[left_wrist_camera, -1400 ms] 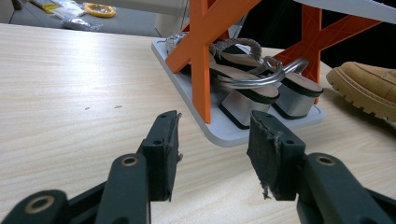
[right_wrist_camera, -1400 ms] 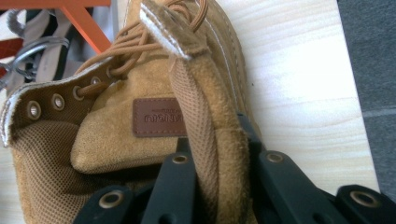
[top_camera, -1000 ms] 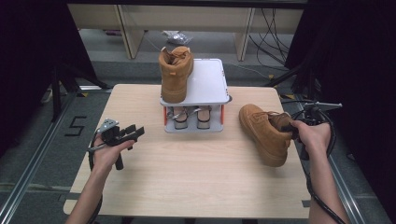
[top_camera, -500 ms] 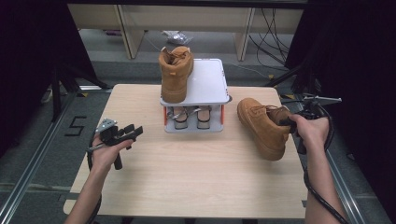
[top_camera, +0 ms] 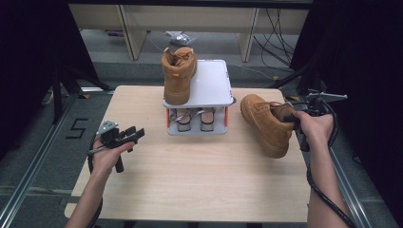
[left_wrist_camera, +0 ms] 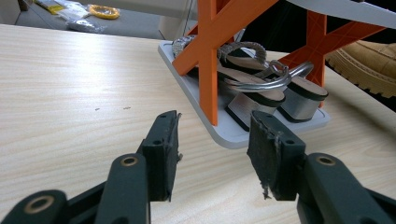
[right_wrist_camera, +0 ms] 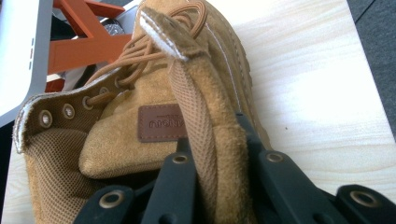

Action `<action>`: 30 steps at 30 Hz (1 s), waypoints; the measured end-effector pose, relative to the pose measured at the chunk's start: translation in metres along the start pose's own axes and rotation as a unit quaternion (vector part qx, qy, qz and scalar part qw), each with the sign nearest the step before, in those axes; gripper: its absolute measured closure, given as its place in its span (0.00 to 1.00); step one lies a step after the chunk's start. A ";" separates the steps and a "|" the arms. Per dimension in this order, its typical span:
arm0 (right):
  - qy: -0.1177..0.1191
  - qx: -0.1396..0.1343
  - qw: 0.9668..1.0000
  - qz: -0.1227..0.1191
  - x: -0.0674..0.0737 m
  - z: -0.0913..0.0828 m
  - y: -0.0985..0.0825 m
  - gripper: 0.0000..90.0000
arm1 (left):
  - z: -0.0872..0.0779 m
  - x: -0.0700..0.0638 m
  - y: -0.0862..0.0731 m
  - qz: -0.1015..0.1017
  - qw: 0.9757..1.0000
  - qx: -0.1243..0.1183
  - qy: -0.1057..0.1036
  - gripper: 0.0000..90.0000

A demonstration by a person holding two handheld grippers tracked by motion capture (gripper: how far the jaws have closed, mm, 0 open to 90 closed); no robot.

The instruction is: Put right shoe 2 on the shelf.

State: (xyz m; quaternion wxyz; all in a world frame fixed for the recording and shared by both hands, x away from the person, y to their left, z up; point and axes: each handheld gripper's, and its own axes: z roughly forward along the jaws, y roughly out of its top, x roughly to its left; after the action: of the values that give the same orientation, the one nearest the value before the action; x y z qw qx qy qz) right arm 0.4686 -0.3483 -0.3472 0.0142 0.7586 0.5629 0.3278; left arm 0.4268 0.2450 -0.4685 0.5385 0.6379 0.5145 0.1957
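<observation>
The boot (top_camera: 266, 124), held just right of the rack (top_camera: 209, 90), hangs from the right tongs (right_wrist_camera: 205, 158), which are clenched on the padded collar at its ankle, with the sole near or resting on the surface (top_camera: 199, 185); I cannot tell which. That hold looks chancy: the collar is soft suede over mesh lining, so it could squash and slide out, and the heavy lugged sole hanging from one edge could swing the toe round or knock the rack's white top. If it goes up beside the second boot (top_camera: 178, 76), a tilted landing could topple both. The laces are loose and could snag on the orange cross-braces (left_wrist_camera: 215, 42). Silver block-heeled sandals (left_wrist_camera: 271, 91) sit on the lower tray. The left tongs (left_wrist_camera: 212, 154) wait released and empty over pale woodgrain.
</observation>
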 end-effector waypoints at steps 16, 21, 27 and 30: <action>0.003 -0.009 1.000 0.012 0.009 -0.003 0.009 0.92 | 0.000 0.002 0.000 -0.003 1.000 -0.002 0.000 0.58; 0.003 -0.012 1.000 0.012 0.013 -0.006 0.013 0.92 | 0.000 0.003 0.000 -0.003 1.000 -0.001 0.001 0.58; 0.000 -0.018 1.000 0.009 0.018 -0.010 0.017 0.92 | -0.001 0.003 0.000 -0.002 1.000 -0.001 0.001 0.58; 0.027 -0.024 0.999 0.016 0.020 -0.009 0.019 0.92 | -0.001 0.003 0.000 -0.003 1.000 0.000 0.001 0.58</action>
State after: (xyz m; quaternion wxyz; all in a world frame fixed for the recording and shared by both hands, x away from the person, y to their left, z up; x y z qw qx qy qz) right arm 0.4826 -0.3412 -0.3229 0.0115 0.7576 0.5430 0.3619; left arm 0.4272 0.2481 -0.4694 0.5386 0.6361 0.5169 0.1950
